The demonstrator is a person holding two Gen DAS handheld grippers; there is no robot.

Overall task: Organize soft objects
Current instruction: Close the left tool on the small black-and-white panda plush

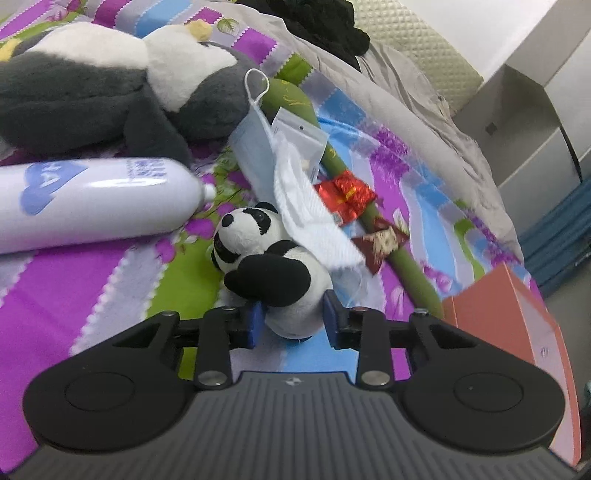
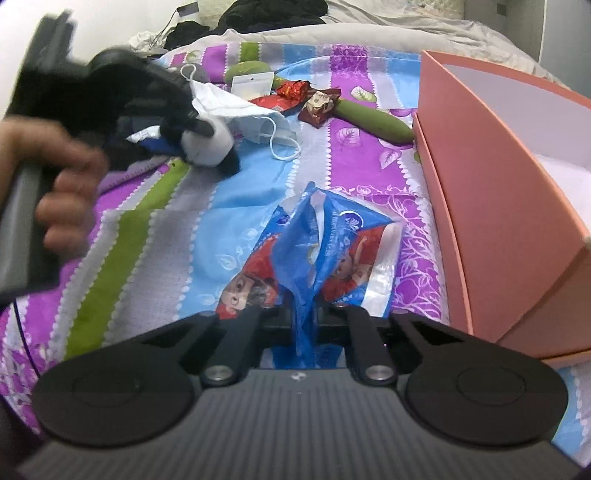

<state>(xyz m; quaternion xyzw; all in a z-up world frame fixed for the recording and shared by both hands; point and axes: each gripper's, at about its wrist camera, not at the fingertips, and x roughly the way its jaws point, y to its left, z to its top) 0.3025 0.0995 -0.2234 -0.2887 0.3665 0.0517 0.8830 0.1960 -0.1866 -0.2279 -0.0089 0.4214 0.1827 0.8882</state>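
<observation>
A small panda plush (image 1: 275, 266) sits between the blue pads of my left gripper (image 1: 293, 319), which is shut on its lower body just above the striped bedspread. It also shows in the right wrist view (image 2: 208, 146), blurred, in the left gripper (image 2: 177, 129). My right gripper (image 2: 306, 317) is shut on a blue cartoon plastic bag (image 2: 321, 240) that hangs over the bed. A large grey and white plush (image 1: 110, 85) lies at the upper left. A face mask (image 1: 258, 147) and a white cloth (image 1: 310, 210) lie beyond the panda.
An open pink box (image 2: 491, 192) stands at the right, also in the left wrist view (image 1: 517, 325). A white bottle (image 1: 92, 199) lies left. A green stick toy (image 1: 369, 218), red wrappers (image 1: 347, 194) and a small packet (image 1: 299, 136) lie ahead. Dark clothes (image 1: 325, 26) lie far back.
</observation>
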